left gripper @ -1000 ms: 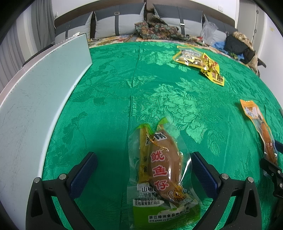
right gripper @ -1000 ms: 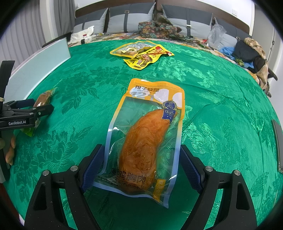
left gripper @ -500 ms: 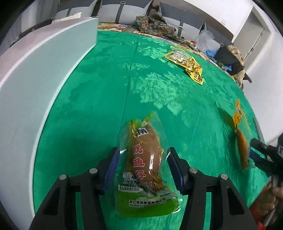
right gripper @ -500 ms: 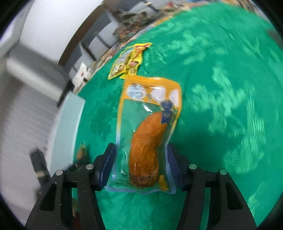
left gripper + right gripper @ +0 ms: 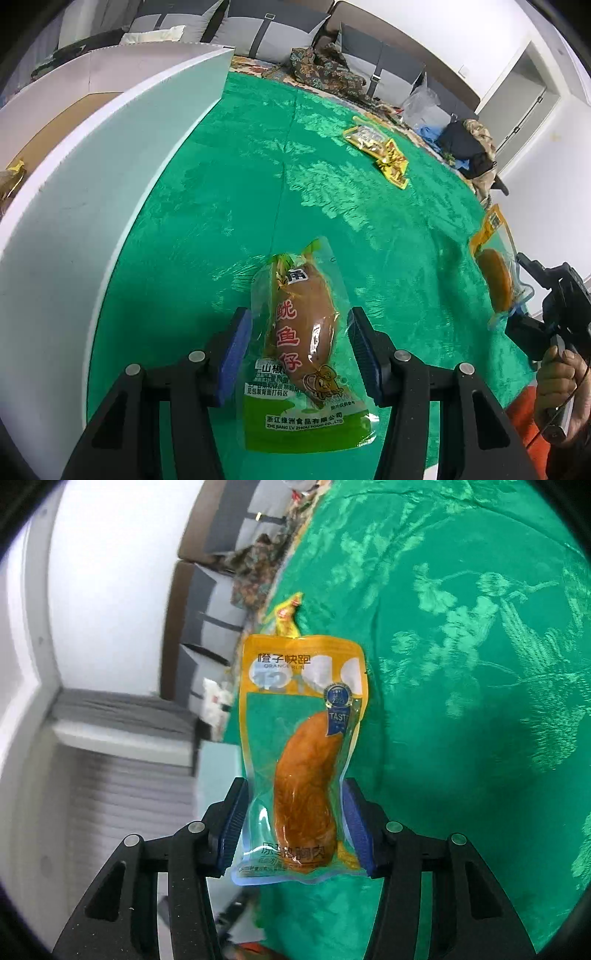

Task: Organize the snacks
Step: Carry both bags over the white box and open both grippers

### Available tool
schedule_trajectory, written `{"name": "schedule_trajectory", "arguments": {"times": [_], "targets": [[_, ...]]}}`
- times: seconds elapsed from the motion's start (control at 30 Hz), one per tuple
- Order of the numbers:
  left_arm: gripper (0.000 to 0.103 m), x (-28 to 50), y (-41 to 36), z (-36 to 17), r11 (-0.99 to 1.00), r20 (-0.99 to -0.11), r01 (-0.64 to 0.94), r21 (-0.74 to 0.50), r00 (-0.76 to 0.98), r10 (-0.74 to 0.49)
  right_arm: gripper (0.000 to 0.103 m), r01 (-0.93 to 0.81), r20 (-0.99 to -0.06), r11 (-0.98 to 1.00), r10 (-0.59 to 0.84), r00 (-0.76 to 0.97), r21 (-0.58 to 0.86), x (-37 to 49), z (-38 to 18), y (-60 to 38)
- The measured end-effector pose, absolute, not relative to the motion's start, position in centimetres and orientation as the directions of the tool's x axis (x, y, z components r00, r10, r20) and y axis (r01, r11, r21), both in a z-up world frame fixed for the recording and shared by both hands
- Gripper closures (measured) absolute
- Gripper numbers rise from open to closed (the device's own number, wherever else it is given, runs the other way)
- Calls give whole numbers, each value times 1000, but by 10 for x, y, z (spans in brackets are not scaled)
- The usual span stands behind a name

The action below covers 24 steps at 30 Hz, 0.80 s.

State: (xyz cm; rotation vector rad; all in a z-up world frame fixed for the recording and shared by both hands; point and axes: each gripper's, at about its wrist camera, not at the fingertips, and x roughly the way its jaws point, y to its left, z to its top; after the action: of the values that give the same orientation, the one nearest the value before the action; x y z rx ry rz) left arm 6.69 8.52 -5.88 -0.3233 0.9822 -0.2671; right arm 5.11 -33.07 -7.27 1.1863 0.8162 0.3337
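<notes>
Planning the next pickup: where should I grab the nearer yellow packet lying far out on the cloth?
Probably its free near end, pinched across the narrow width from above: the yellow packet lies flat on the green cloth, its far end against another packet.

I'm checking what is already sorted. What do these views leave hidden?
- White box contents, left wrist view: its wall hides all but one packet's corner.
- Yellow packets, left wrist view: too small to read.
- Orange packet, right wrist view: its lower print is blurred, and it hides the yellow packets behind it.
</notes>
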Motion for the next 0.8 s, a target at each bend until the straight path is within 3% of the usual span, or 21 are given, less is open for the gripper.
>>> {"name": "schedule_trajectory", "arguments": {"times": [0.27,0.47,0.6,0.7,0.73,0.8], "targets": [[49,57,121,13,867,-661,73,-493,617,-427,49,23,-316,385,720,618,923,69,-17,-282],[48,53,216,60,925,-658,-50,-377,718,-229,49,-203,-257,380,853,454,903,99,53,-156],[47,50,281,53,935,-709,-201,-291,702,-70,47,-348,-270,374,911,312,860,109,84,-48],[31,39,328,33,913,-746,-343,-219,662,70,35,-422,-344,426,902,259,800,102,88,23],[16,35,338,25,903,-754,-373,-213,651,91,29,-430,-382,456,889,253,779,103,83,47],[12,27,357,13,876,-767,-436,-207,628,131,27,-425,-448,491,870,206,760,102,67,87]]}}
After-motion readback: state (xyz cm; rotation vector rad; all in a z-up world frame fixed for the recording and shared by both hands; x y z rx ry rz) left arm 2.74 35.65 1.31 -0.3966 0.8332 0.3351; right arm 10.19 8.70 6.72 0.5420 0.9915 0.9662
